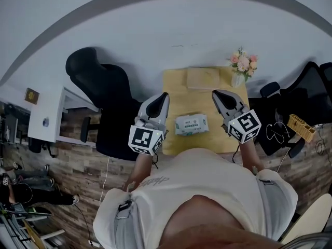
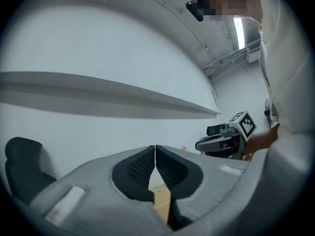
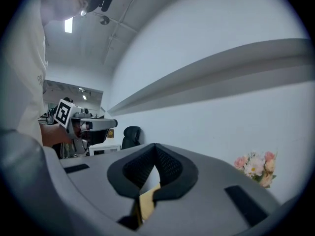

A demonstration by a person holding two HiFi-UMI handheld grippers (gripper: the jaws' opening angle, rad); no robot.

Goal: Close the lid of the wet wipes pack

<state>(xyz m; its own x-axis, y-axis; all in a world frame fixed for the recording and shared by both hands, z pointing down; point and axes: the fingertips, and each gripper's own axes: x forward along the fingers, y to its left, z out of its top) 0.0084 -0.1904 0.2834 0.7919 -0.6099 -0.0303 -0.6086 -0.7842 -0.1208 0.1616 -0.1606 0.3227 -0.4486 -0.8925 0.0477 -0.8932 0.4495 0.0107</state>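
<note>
Head view: we look steeply down from above onto table (image 1: 181, 102), mid distance. Left gripper view: we face wall (image 2: 98, 43) along own jaws, right gripper (image 2: 198, 145) at right. Right gripper view mirrors it, left gripper (image 3: 115, 124) at left. Flowers (image 3: 256, 168) shared with head view; yellow sliver between jaws probably same table.

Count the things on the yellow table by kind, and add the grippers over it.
Wipes pack: 1
Flat tan item: 1
Flower vase: 1
Grippers: 2 (left gripper, right gripper), both shut and empty
Total: 5
</note>
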